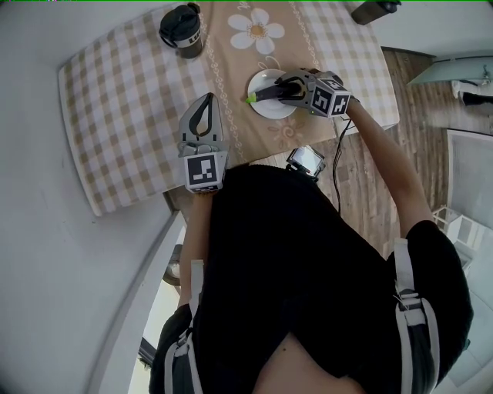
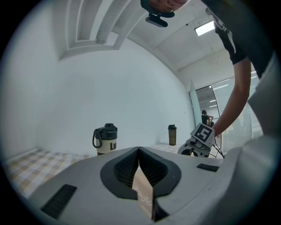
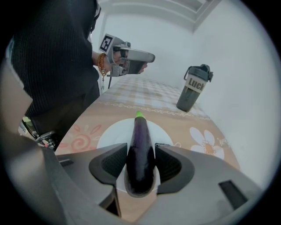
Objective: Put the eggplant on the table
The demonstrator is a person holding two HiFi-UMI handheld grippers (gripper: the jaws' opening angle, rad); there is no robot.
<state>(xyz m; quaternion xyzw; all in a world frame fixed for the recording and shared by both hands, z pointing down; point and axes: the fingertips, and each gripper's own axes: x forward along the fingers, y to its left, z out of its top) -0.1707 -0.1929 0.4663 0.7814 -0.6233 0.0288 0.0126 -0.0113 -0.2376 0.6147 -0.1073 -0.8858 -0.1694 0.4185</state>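
Observation:
A dark purple eggplant [image 3: 140, 149] with a green stem tip lies lengthwise between the jaws of my right gripper [image 3: 140, 147], which is shut on it. It hangs just over a white plate [image 3: 109, 132] on the beige runner. In the head view the eggplant [image 1: 266, 94] points left over the plate [image 1: 268, 110], with the right gripper [image 1: 283, 90] reaching in from the right. My left gripper [image 1: 208, 98] hovers over the table's near edge, left of the plate, its jaws closed together on nothing. In its own view the left gripper [image 2: 138, 149] points level across the table.
A grey lidded tumbler [image 1: 182, 31] stands at the far left of the checked tablecloth [image 1: 115, 108]. A dark bottle [image 1: 373, 9] stands at the far right corner. A white flower [image 1: 258, 31] is printed on the runner beyond the plate. Wooden floor lies to the right of the table.

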